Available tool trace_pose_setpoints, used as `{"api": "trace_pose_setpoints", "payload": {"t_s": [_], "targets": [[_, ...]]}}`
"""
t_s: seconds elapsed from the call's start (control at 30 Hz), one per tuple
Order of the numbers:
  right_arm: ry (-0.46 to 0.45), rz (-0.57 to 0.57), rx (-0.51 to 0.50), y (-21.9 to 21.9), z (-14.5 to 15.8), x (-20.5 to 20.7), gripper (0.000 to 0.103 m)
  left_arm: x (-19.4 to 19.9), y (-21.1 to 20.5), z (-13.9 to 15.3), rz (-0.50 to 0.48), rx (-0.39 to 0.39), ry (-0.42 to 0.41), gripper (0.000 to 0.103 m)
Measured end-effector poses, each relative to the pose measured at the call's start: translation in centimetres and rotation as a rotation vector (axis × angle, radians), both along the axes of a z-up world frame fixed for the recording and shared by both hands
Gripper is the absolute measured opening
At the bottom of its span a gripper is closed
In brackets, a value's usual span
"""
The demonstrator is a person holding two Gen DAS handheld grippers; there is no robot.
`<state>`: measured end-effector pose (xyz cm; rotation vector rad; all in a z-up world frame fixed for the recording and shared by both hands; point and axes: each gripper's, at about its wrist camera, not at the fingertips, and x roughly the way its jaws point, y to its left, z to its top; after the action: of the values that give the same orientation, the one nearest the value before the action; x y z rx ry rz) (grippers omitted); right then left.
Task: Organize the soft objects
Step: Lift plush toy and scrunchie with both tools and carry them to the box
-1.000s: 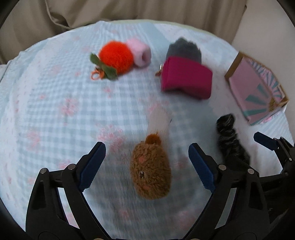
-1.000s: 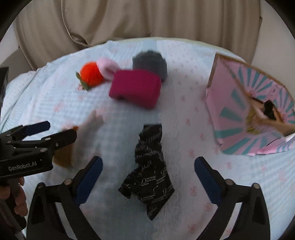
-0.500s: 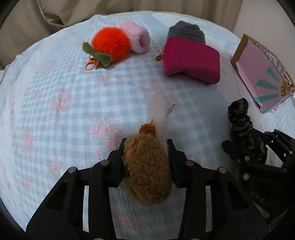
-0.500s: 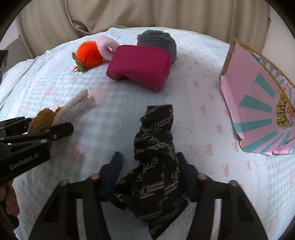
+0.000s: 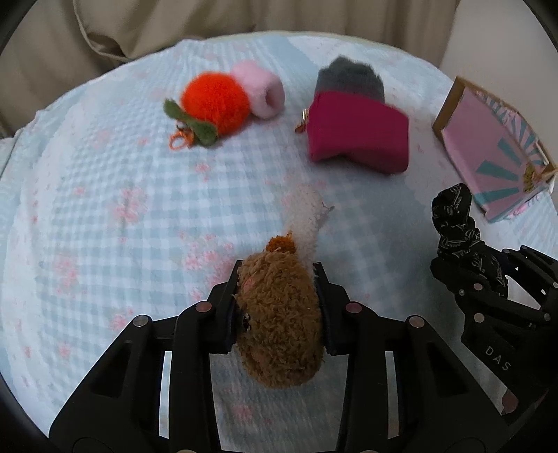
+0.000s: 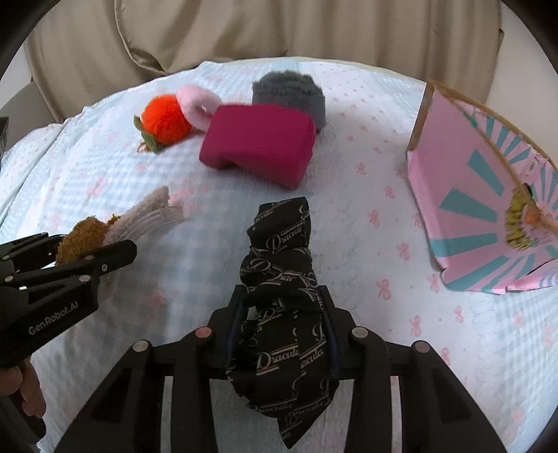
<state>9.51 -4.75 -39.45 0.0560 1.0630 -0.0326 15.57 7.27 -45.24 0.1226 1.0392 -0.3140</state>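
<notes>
My left gripper [image 5: 277, 278] is shut on a brown plush toy [image 5: 279, 313] with a pale fuzzy tail [image 5: 307, 216], held just above the blue checked bedspread [image 5: 104, 216]. It also shows in the right wrist view [image 6: 83, 240]. My right gripper [image 6: 284, 299] is shut on a black printed fabric scrunchie [image 6: 282, 278], also seen in the left wrist view [image 5: 453, 223]. Further back lie an orange pompom [image 5: 214, 99], a pink fluffy ring [image 5: 259, 87], a magenta cushion [image 5: 359, 137] and a grey furry ball [image 5: 348, 78].
A pink and teal cardboard box [image 6: 481, 195] lies open on its side at the right, also in the left wrist view [image 5: 495, 156]. Beige cushions [image 6: 244, 31] rise behind the bedspread.
Both grippers closed from wide open onto their objects: the left on the brown plush, the right on the black scrunchie. Both now hold them slightly lifted.
</notes>
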Motion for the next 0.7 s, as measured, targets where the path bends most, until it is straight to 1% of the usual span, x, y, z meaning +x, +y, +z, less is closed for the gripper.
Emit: {"api": "trace_pose_setpoints", "payload": {"t_s": [0.1, 0.27, 0.5, 0.57, 0.7], "targets": [[-0.021, -0.001, 0.002, -0.2, 1.9, -0.2, 0.035, -0.1, 0.0, 1.5, 0.006, -0.004, -0.018, 0.032], [-0.056, -0.011, 0.001, -0.7, 6.0, -0.4, 0.035, -0.5, 0.0, 5.5, 0.025, -0.014, -0.061, 0.032], [-0.114, -0.027, -0.006, -2.2, 13.2, -1.1, 0.035, -1.8, -0.1, 12.8, 0.072, -0.036, -0.109, 0.032], [-0.127, -0.031, 0.0, -2.9, 15.2, -1.4, 0.035, -2.3, -0.4, 15.3, 0.085, -0.037, -0.128, 0.032], [-0.151, -0.039, 0.005, -4.7, 19.0, -2.0, 0.035, -3.3, -1.2, 19.2, 0.106, -0.041, -0.156, 0.032]]}}
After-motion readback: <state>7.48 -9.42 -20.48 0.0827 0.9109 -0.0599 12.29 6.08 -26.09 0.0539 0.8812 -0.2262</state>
